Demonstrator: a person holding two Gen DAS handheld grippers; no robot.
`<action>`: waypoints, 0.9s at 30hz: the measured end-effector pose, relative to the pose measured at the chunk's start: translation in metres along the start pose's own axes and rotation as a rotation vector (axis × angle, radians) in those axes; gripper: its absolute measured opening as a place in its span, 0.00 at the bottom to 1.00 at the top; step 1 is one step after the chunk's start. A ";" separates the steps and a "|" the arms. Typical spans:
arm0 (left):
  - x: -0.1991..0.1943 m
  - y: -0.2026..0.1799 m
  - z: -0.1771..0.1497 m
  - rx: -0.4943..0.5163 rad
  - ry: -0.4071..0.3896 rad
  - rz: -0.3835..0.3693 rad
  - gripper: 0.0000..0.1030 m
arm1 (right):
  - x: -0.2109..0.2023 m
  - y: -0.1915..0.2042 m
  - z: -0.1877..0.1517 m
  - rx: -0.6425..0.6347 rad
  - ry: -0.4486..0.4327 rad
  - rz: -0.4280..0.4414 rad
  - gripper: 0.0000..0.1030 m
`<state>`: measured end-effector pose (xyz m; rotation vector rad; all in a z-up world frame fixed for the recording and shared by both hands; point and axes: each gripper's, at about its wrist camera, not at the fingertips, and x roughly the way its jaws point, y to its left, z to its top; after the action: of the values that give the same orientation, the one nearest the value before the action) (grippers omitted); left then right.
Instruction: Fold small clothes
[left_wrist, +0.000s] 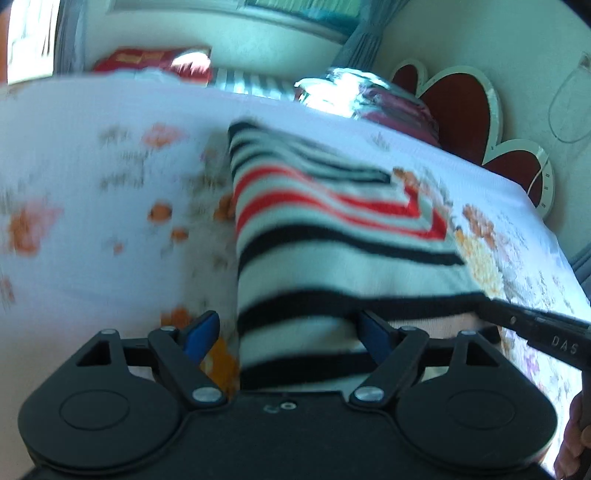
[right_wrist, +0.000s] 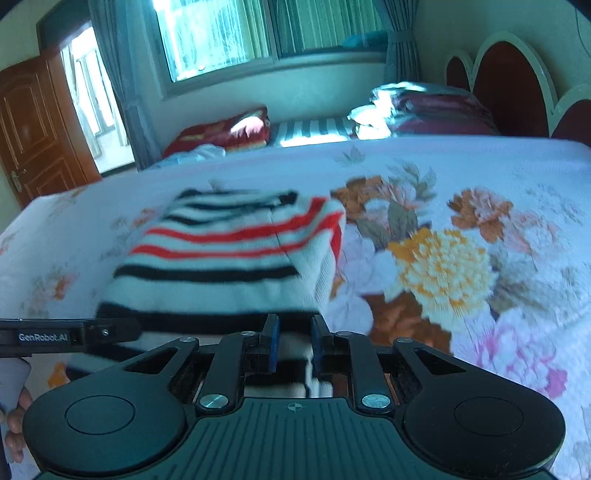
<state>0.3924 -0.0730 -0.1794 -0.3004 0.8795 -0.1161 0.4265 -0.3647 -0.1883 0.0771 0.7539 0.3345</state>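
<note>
Just one striped sweater (right_wrist: 229, 254) on the floral bedsheet (right_wrist: 461, 229). My right gripper (right_wrist: 293, 343) is clamped on its hem. My left gripper (left_wrist: 286, 332) has jaws wide apart, straddling the hem without pinching.

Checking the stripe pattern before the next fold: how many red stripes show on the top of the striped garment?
2. Both run across the middle of the striped garment, one above the other, between black stripes. More may be hidden in the folded layers.

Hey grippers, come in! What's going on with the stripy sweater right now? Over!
Right gripper shut on striped sweater, near edge. Left gripper wide open, sweater's edge between its fingers, no pinch visible. Sweater on floral bedspread. Nothing in the way.
</note>
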 end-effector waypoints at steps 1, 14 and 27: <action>0.003 0.003 -0.003 -0.021 0.005 -0.010 0.82 | 0.006 -0.003 -0.005 0.014 0.025 -0.007 0.18; 0.003 -0.001 -0.010 0.049 0.023 -0.031 0.83 | 0.007 -0.014 -0.026 0.113 0.068 -0.050 0.34; 0.001 0.007 0.003 0.052 0.098 -0.104 0.89 | 0.001 -0.018 -0.018 0.224 0.095 -0.095 0.51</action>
<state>0.3952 -0.0664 -0.1808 -0.2937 0.9563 -0.2512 0.4192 -0.3823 -0.2053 0.2369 0.8839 0.1631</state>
